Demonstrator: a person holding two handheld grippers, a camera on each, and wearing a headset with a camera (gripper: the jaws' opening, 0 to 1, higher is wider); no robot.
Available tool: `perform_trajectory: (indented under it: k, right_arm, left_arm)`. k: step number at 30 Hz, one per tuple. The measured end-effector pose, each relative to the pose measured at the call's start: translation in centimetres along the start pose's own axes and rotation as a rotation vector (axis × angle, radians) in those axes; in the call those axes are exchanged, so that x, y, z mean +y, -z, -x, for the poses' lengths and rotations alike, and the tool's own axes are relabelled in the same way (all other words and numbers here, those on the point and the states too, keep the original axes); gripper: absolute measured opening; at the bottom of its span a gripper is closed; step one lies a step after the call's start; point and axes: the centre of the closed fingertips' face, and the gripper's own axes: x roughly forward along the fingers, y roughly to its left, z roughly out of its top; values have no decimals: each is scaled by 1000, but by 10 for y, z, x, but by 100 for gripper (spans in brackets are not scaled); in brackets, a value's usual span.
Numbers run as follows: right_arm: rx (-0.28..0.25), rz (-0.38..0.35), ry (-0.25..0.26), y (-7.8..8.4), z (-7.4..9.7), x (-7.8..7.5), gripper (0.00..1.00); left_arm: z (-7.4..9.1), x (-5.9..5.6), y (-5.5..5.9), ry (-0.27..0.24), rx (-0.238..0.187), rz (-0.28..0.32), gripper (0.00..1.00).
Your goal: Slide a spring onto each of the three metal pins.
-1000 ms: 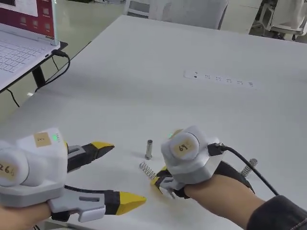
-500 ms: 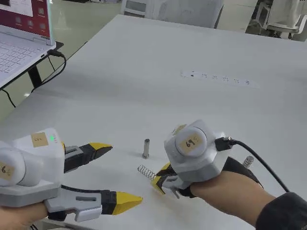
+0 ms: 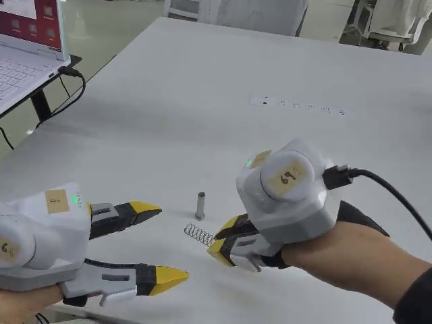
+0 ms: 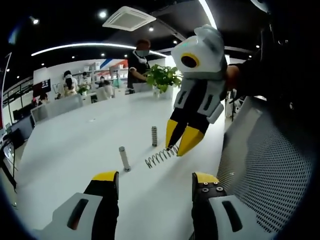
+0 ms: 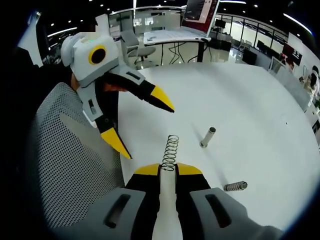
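Observation:
My right gripper (image 3: 219, 250) is shut on one end of a loose steel spring (image 3: 198, 233), which juts out forward from its yellow tips (image 5: 167, 170) toward the left. The spring (image 4: 161, 156) slopes down, its free end at or just above the white table. A bare metal pin (image 3: 200, 205) stands upright just beyond it, also the pin (image 5: 207, 137) and the pin (image 4: 123, 158). Another pin with a spring on it (image 4: 154, 136) stands farther back, the same pin (image 5: 235, 186) near my right hand. My left gripper (image 3: 160, 243) is open, its jaws wide apart, left of the spring.
A white table (image 3: 202, 121) spreads out ahead, with a flush power strip (image 3: 297, 106) in its far middle. A laptop (image 3: 20, 47) on a stand and its cable (image 3: 67, 88) sit off the table's left edge. A black cable (image 3: 391, 196) trails from my right gripper.
My right gripper has risen and tipped up toward the camera, still holding the spring's end. The left gripper and the bare pin have stayed about where they were; the camera has shifted.

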Motion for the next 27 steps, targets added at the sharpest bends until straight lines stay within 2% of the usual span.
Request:
perform_trajectory:
  k: [4,6,12,18,22,27]
  right_arm:
    - [14,22,-19,-2,4,5,8]
    - [22,27,-32,-4,5,8,8]
    - [50,16,-73,-3,4,18,8]
    - [68,-7,-96,-1,1,23,8]
    - [77,-24,-114,0,0,27,8]
    - [85,-40,-128,1,0,30,8]
  left_arm:
    - [0,0,2,11,14,-62,46]
    - [0,-3,1,25,22,-98,41]
    - [-3,-17,4,76,88,-271,30]
    - [-7,-21,2,95,85,-322,23]
    - [-9,-24,5,113,112,-392,17]
    - [-13,-28,9,134,134,-424,13]
